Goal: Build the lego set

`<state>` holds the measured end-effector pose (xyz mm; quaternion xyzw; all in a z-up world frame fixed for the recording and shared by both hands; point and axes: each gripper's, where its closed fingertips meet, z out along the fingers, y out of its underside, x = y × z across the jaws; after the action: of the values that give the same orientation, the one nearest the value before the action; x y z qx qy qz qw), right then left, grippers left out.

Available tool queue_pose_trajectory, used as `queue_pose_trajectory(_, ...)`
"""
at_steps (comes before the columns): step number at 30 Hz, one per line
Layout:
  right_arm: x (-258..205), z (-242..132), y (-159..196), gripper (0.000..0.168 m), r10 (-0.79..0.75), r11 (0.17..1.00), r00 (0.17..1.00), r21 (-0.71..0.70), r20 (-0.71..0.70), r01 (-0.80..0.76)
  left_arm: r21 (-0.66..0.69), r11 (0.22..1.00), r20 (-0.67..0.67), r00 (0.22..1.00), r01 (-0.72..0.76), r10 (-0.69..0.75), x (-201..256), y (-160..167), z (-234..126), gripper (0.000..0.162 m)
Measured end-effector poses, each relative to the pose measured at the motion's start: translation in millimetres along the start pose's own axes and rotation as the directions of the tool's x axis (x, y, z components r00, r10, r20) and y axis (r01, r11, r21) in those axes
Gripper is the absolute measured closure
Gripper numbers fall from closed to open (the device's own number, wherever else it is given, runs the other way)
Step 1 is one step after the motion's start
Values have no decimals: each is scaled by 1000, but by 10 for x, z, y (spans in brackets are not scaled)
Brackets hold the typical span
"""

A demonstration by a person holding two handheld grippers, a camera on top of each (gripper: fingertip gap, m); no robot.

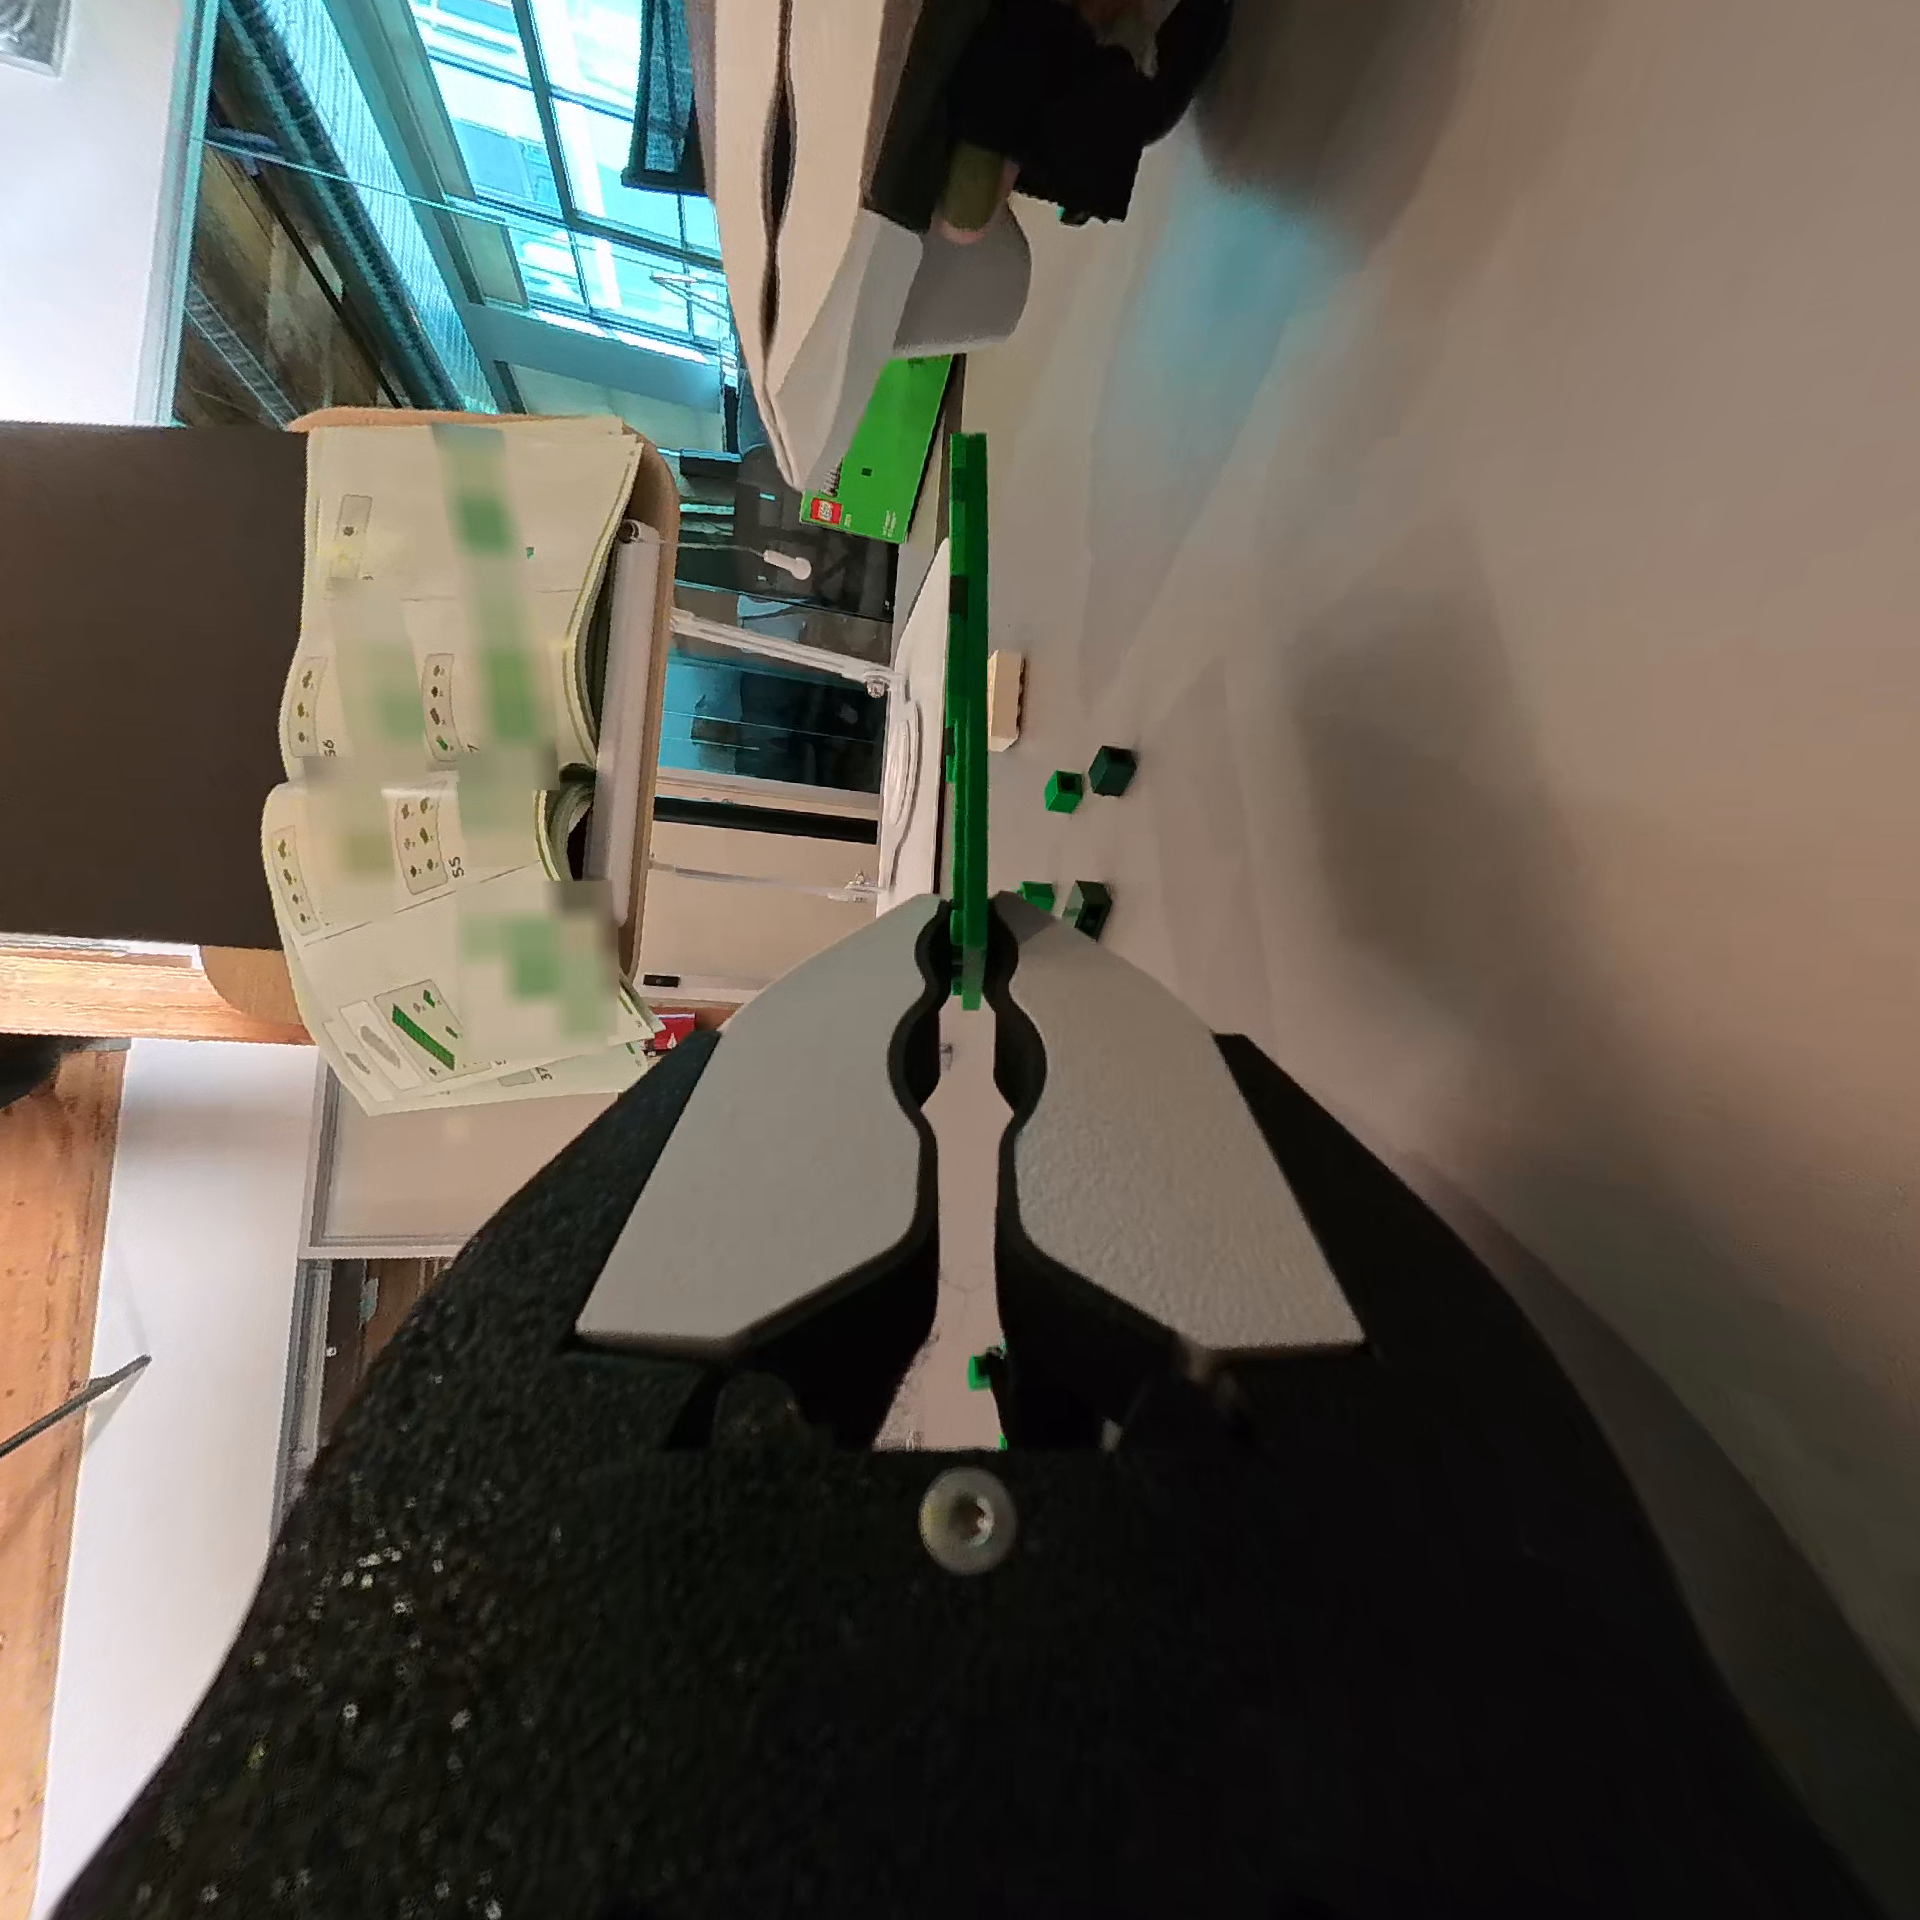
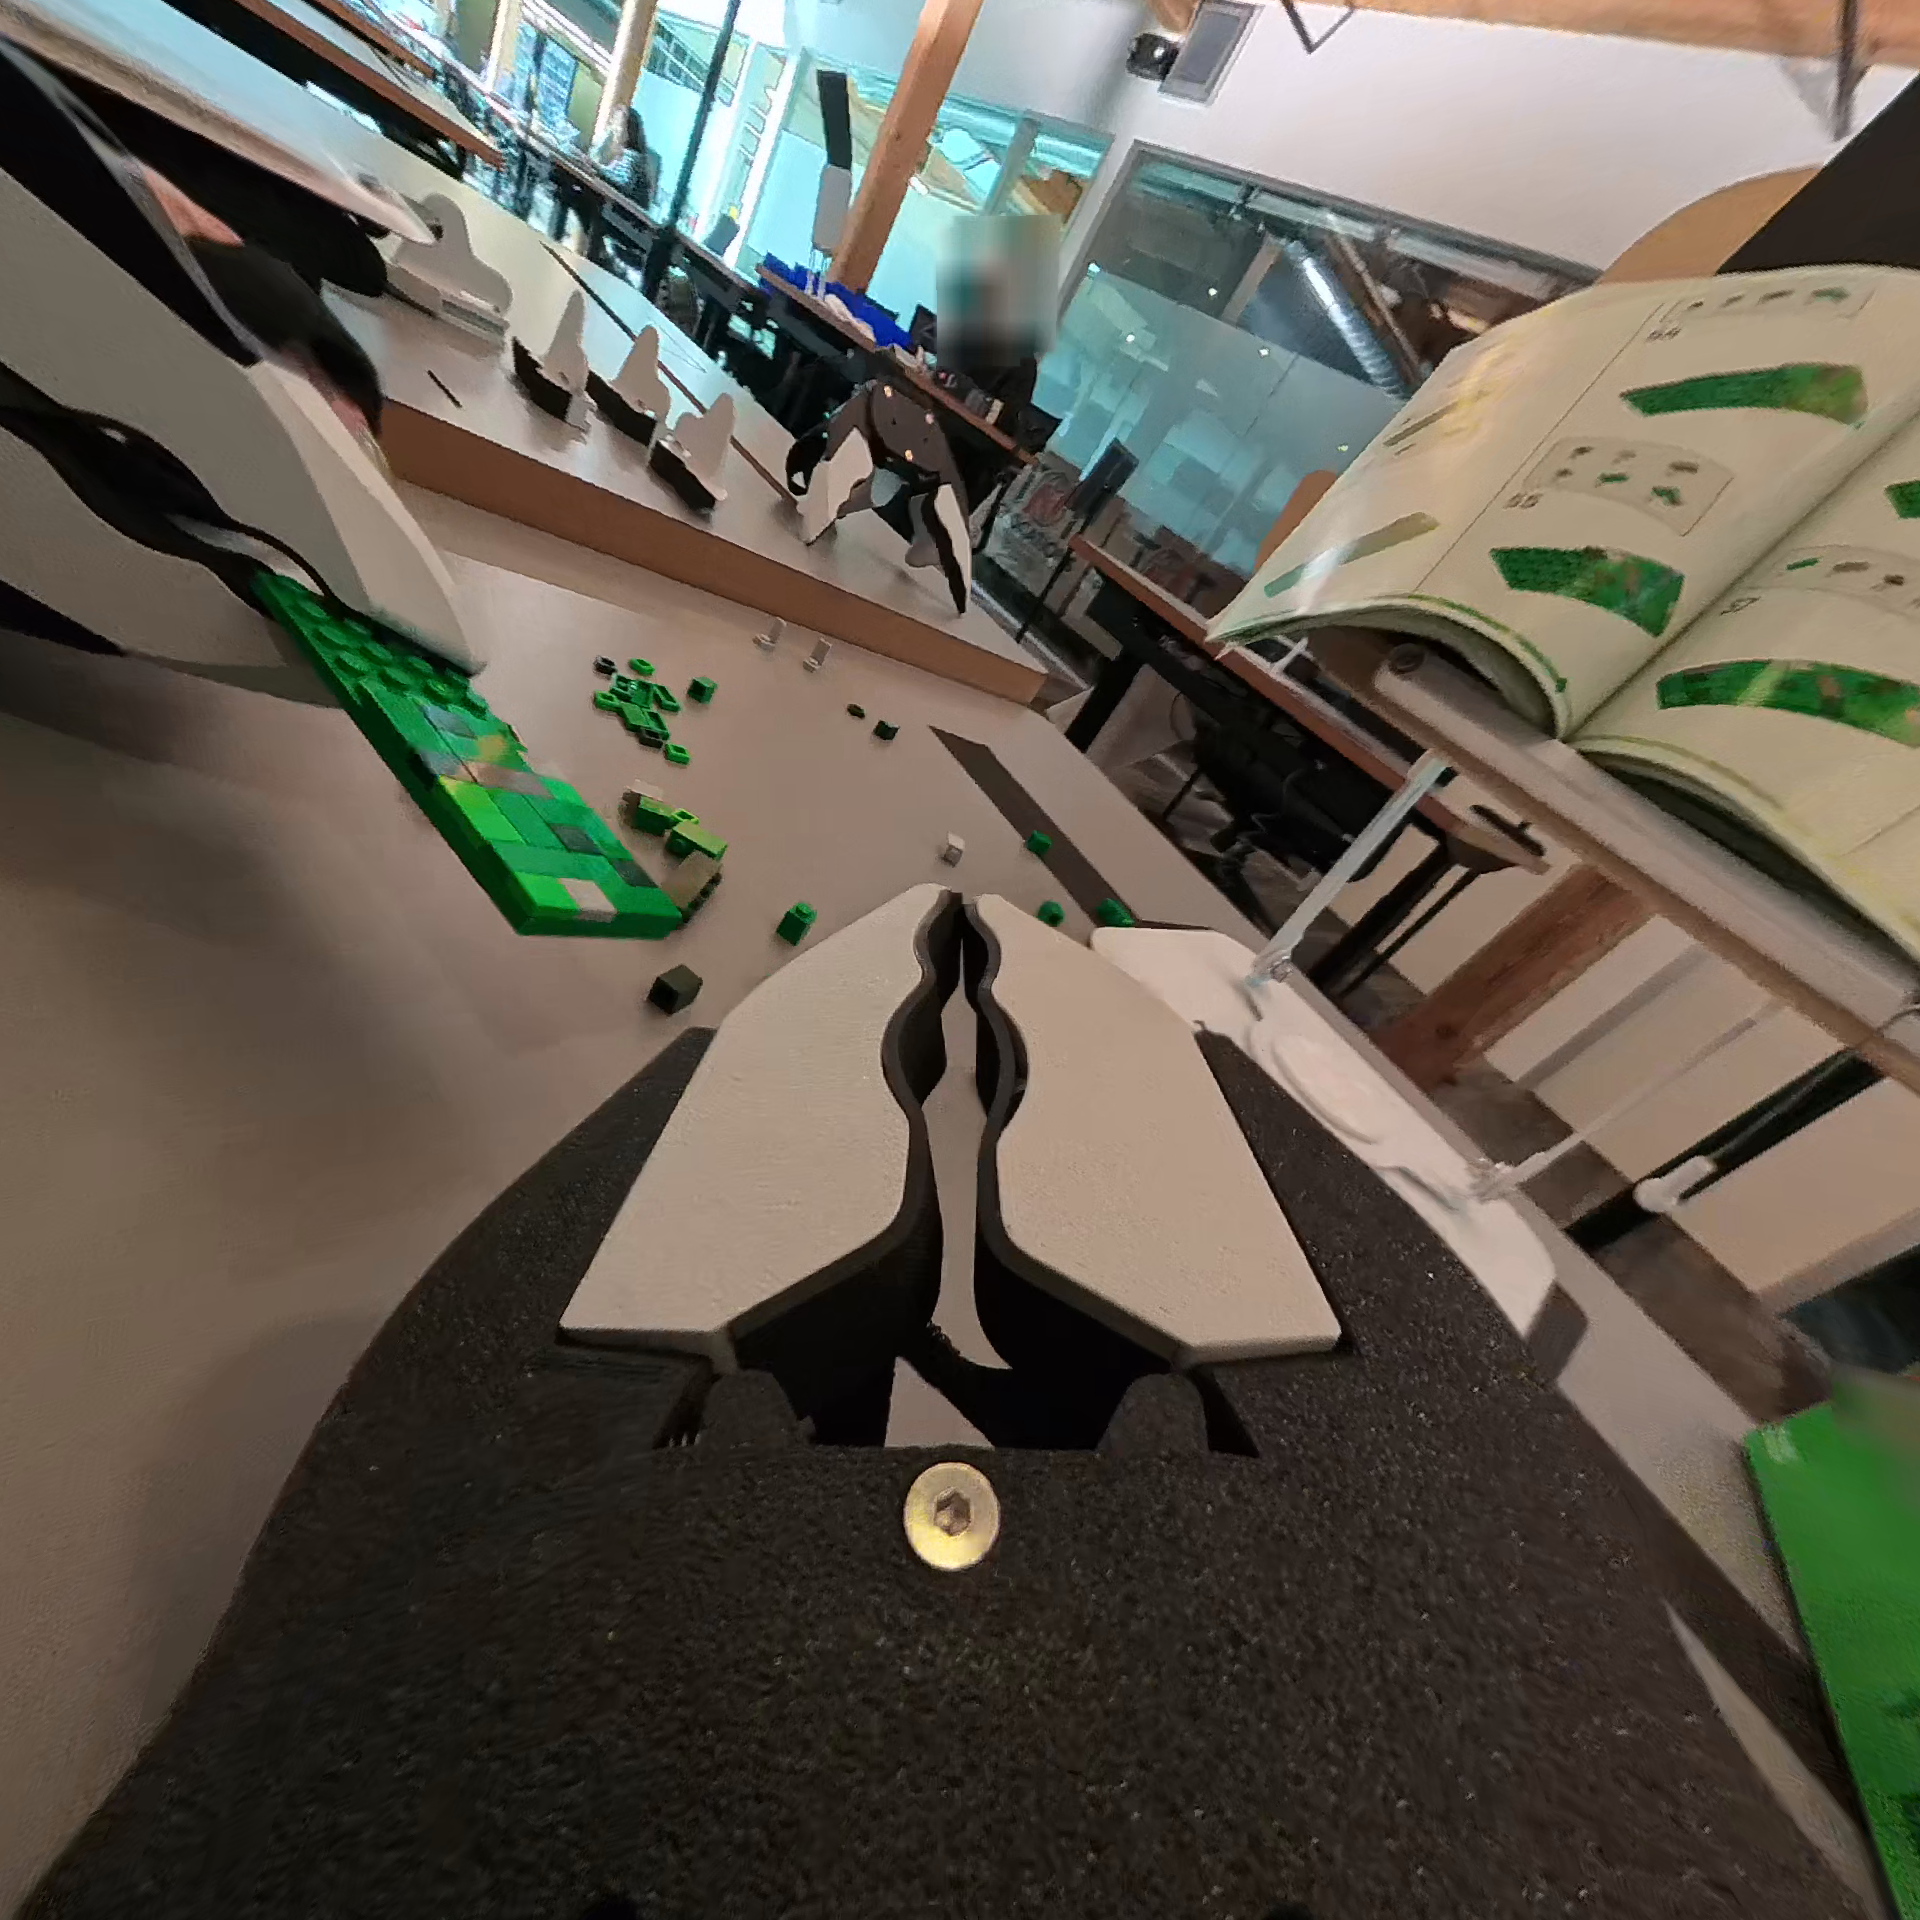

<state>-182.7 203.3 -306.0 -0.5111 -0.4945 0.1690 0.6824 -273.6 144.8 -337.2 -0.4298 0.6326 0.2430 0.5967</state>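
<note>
My left gripper (image 1: 968, 914) is shut on the near edge of the green lego plate (image 1: 968, 665), seen edge-on in the rolled left wrist view. In the right wrist view the same plate (image 2: 499, 790), tiled in greens, greys and tan, is held at its far end by the left gripper (image 2: 343, 582). My right gripper (image 2: 958, 902) is shut with nothing visible between its fingertips, above the table to the right of the plate. Loose green bricks (image 2: 644, 707) lie beyond the plate, and a dark green brick (image 2: 675, 987) lies just ahead-left of my right fingers.
An open instruction booklet (image 2: 1621, 540) rests on a clear stand (image 2: 1299, 956) at the right. A green lego box (image 1: 883, 447) lies beyond; its corner (image 2: 1849, 1621) shows in the right wrist view. A cream brick (image 1: 1008, 698) and small green bricks (image 1: 1086, 784) lie beside the plate. Spare grippers (image 2: 894, 488) stand on the raised table behind. The tips of one gripper are about 12 centimetres away from the tips of the other. The left tips stand about 8 centimetres off the dark green brick (image 2: 675, 987). Look for it in the left wrist view (image 1: 1109, 769) too.
</note>
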Motion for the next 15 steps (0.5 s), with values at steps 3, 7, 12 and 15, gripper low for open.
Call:
queue_pose_trajectory(3, -16, 37, 39, 168, 84, 996, 995, -46, 62, -81, 20, 1000, -7, 1000, -16, 16, 32, -78, 33, 158)
queue_pose_trajectory(7, -217, 250, 58, 167, 376, 919, 877, -240, 301, -312, 68, 997, -27, 999, -41, 43, 101, -234, 56, 158)
queue_pose_trajectory(12, -457, 743, 27, 146, 456, 856, 741, -470, 493, -214, 105, 993, -31, 998, -58, 61, 130, -316, 19, 158)
queue_pose_trajectory(15, -444, 1114, 38, 149, 404, 838, 756, -540, 516, -80, 119, 991, -31, 997, -68, 73, 142, -354, 5, 158)
